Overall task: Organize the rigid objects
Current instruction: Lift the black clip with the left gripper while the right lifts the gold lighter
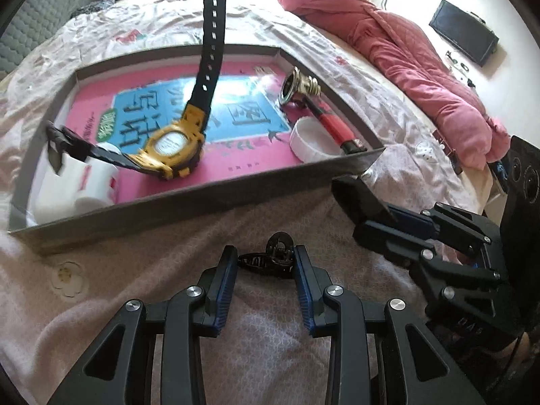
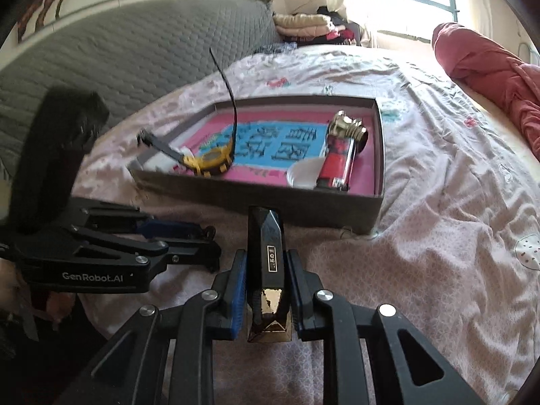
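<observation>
Low in the left wrist view, my left gripper (image 1: pixel 266 266) is shut on a small black clip (image 1: pixel 270 256), held just above the bedsheet in front of the grey box (image 1: pixel 202 209). My right gripper (image 2: pixel 265 270) is shut on a black faceted bar with a gold base (image 2: pixel 270 253), its tip pointing at the box's near wall (image 2: pixel 256 202). The box holds a yellow watch with a black strap (image 1: pixel 172 145), a red torch lighter with a brass head (image 1: pixel 332 125), a white round lid (image 1: pixel 312 140) and a white jar (image 1: pixel 74 185), all on a pink and blue book.
The box lies on a bed with a pale pink flowered sheet (image 2: pixel 438 202). A rolled red quilt (image 1: pixel 405 50) runs along the far right. A grey quilted headboard (image 2: pixel 118 60) and folded clothes (image 2: pixel 303 23) stand behind. The two grippers are side by side.
</observation>
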The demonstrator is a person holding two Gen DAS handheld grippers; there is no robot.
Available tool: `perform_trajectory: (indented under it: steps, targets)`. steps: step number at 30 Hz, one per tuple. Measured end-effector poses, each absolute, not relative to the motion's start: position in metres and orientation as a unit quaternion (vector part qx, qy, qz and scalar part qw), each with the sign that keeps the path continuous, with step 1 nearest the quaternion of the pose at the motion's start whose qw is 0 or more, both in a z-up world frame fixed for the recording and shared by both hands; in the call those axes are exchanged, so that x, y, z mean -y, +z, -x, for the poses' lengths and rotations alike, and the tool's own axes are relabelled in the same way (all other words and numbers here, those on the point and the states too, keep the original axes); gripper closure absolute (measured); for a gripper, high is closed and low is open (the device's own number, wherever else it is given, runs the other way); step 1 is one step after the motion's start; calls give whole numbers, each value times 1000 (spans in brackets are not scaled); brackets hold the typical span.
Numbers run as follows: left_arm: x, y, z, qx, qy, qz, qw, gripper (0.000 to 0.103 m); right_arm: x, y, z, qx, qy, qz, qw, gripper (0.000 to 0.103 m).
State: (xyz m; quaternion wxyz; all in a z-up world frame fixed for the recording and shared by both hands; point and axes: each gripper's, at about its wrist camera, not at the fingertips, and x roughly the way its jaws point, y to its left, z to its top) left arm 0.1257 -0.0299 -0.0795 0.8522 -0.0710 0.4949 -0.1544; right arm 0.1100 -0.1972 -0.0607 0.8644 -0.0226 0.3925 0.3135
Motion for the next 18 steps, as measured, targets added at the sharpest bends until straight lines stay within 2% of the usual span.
perform_trajectory:
  steps: [18]
  targets:
    - [8, -8, -106, -412, -132, 71, 899, 69, 198, -21, -108, -324, 303, -48, 895, 80]
